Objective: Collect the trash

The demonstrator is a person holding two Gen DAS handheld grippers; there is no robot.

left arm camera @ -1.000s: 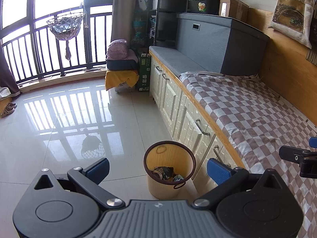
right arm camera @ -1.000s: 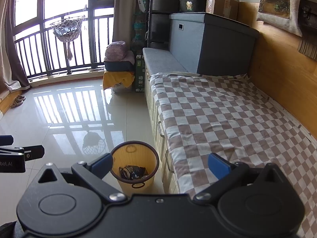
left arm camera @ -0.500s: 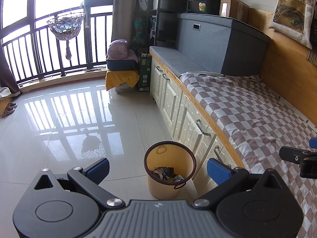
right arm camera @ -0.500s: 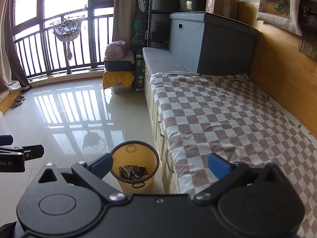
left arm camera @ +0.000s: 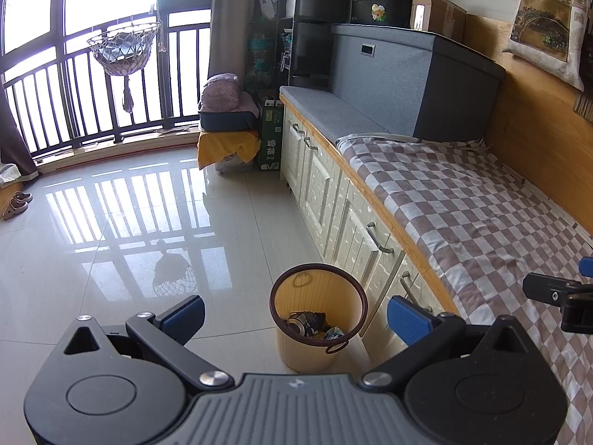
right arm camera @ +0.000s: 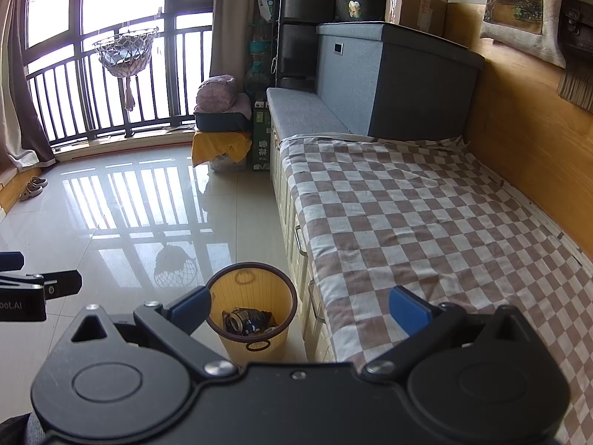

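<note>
A yellow waste bin with a dark rim stands on the tiled floor beside the white drawers of the bed platform. Dark crumpled trash, including a can, lies in its bottom. My left gripper is open above the bin with nothing between its blue pads. My right gripper is open too, empty, with the bin near its left finger. A finger of the right gripper shows at the left wrist view's right edge; part of the left gripper shows at the right wrist view's left edge.
A checked brown-and-white cover lies on the bed platform to the right, with a wooden wall panel behind. A large grey storage box sits at its far end. Glossy floor stretches left toward a railed window; shoes lie at far left.
</note>
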